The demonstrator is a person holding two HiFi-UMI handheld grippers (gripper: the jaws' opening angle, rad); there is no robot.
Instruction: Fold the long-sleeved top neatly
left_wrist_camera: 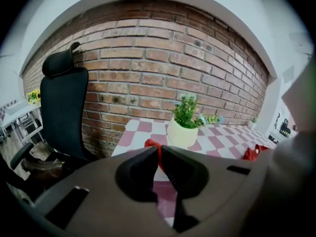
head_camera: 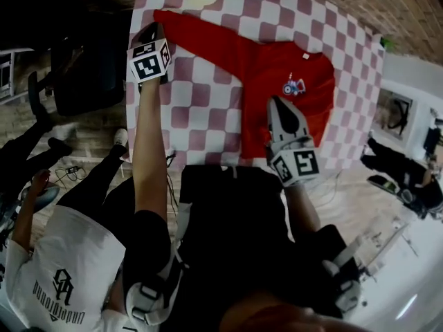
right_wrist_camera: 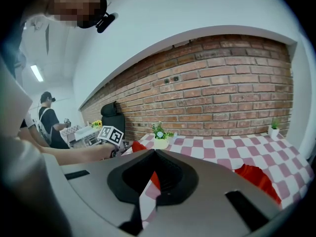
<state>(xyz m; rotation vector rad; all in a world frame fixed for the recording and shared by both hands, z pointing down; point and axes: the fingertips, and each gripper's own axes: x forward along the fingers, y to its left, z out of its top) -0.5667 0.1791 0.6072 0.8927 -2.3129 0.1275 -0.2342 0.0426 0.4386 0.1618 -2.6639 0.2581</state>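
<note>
A red long-sleeved top (head_camera: 266, 64) with a small print on the chest lies flat on the checked tablecloth (head_camera: 201, 109). One sleeve (head_camera: 208, 37) stretches toward the far left corner. There my left gripper (head_camera: 154, 28) is shut on the sleeve's cuff, and a strip of red cloth (left_wrist_camera: 152, 143) shows between its closed jaws (left_wrist_camera: 159, 154), lifted off the table. My right gripper (head_camera: 275, 104) is over the near part of the top's body. Its jaws (right_wrist_camera: 154, 169) are shut, with a thin strip of red fabric (right_wrist_camera: 154, 179) pinched between them. More of the top (right_wrist_camera: 256, 177) bunches at the right.
A small potted plant (left_wrist_camera: 182, 127) stands at the table's far edge near the cuff. A black office chair (left_wrist_camera: 64, 107) and a brick wall (left_wrist_camera: 163, 68) lie beyond the table's left side. Another person (head_camera: 62, 275) in a white shirt stands at my left.
</note>
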